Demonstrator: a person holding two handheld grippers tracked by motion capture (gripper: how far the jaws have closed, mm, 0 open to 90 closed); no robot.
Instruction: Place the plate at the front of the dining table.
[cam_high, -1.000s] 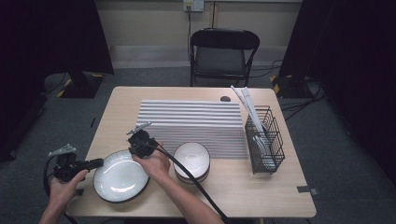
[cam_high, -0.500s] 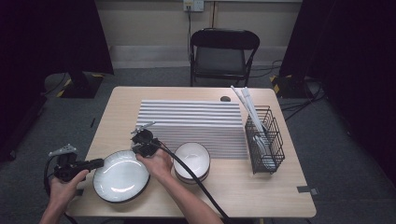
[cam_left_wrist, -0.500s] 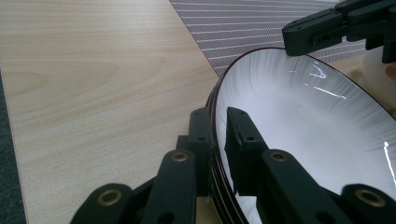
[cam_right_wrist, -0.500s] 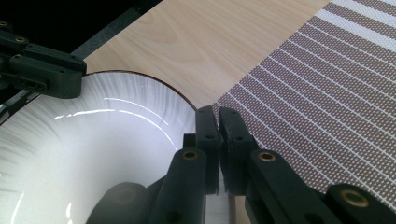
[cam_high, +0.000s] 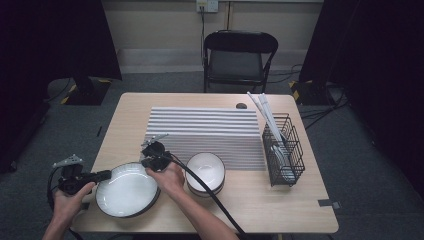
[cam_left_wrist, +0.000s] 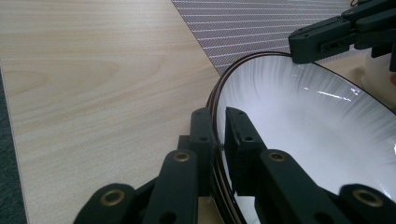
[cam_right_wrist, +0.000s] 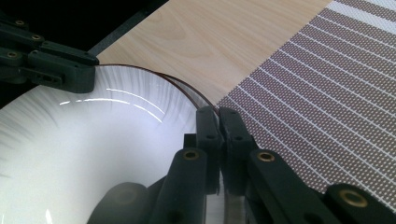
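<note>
Both tongs clamp the white plate's (cam_high: 127, 190) rim at the worktop's (cam_high: 125, 115) near-left corner: left tongs (cam_left_wrist: 217, 140) on one side, right tongs (cam_right_wrist: 218, 122) opposite. The plate's underside is hidden.

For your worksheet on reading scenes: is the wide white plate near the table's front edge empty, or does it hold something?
Empty. The plate shows a bare, glossy white inside in the high view and both gripper views; nothing lies in it. Each hand-held gripper only clamps its rim.

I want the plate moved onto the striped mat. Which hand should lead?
Probably the right gripper: it clamps the plate rim nearest the striped mat. The left gripper pinches the far rim.
</note>
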